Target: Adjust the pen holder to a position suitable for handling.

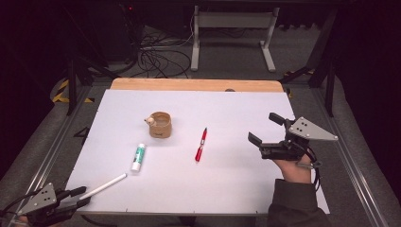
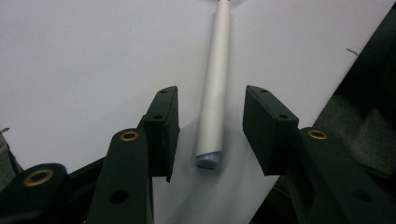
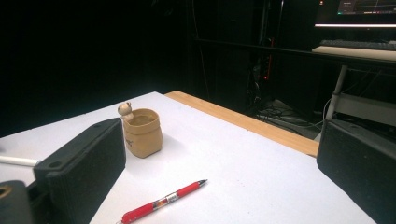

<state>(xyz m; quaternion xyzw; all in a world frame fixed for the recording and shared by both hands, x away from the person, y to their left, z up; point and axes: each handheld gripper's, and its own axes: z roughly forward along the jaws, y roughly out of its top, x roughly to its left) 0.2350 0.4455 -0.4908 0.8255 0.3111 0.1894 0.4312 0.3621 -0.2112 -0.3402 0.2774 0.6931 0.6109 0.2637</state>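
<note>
A white pen [image 1: 109, 183] lies at the near left of the white table top [image 1: 227, 175]. My left gripper [image 1: 80, 196] is open at the table's near left corner. In the left gripper view its jaws stand on either side of the white pen's [image 2: 215, 93] blunt end without touching it. My right gripper [image 1: 261, 126] is held above the right side of the table, wide open with nothing between its jaws. It faces a tan cup [image 3: 142, 133] and a red pen [image 3: 161, 201].
The tan cup [image 1: 160, 125] stands left of the table's middle, and a white glue stick with a green label [image 1: 138, 157] lies in front of it. The red pen [image 1: 201, 145] lies near the centre. Beyond the wooden far edge [image 1: 196, 84] are cables and a white stand on the floor.
</note>
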